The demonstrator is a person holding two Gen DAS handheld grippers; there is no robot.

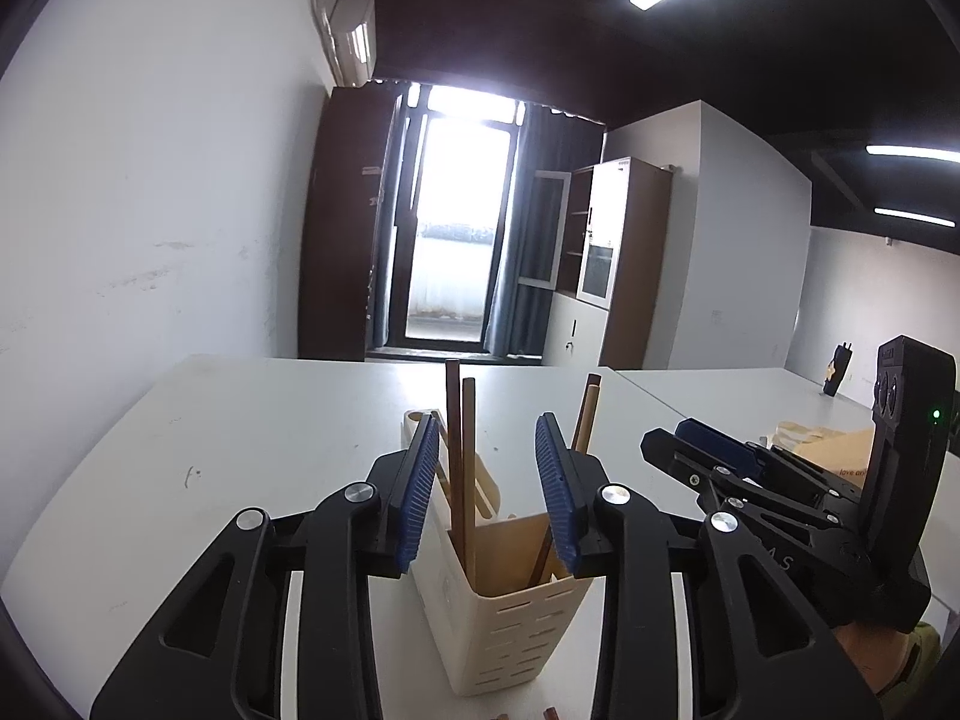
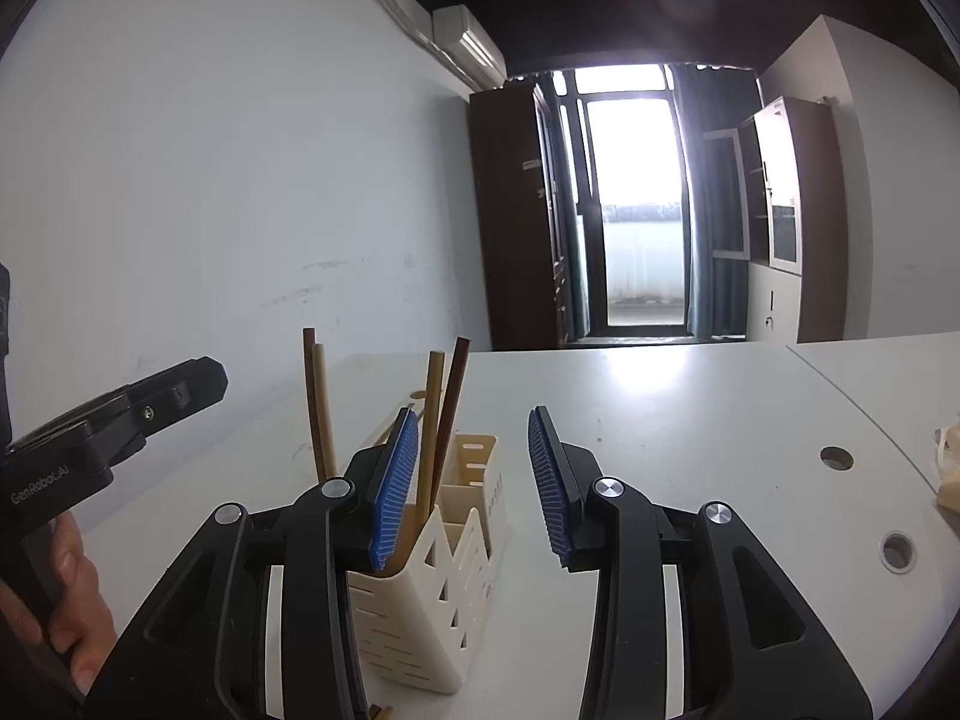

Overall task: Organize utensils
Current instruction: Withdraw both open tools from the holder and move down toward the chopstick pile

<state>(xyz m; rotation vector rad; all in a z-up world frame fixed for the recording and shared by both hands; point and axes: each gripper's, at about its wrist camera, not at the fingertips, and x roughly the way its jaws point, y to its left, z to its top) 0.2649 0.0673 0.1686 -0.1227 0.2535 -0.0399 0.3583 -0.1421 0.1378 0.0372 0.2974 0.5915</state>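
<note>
Two open claws, left claw [image 1: 489, 483] straddling utensil holder [image 1: 510, 618], chopsticks [image 1: 462, 456] upright

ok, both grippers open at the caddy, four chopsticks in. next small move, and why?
Probably tip the left gripper down toward the brown stick ends at the view's bottom edge, before the cream utensil caddy. Its pads hold nothing, four chopsticks already stand inside, and the right gripper is also open and unloaded.

White table [image 1: 252, 420], scuffed, with two round cable holes [image 2: 836, 458] at right. Air conditioner [image 1: 354, 36] high on white wall [image 1: 150, 192]. Bright glass door [image 1: 456, 228] flanked by dark curtains [image 1: 528, 228]. Brown cabinet [image 1: 624, 252] with glass doors. Cardboard box [image 1: 834, 450] on neighbouring table.
</note>
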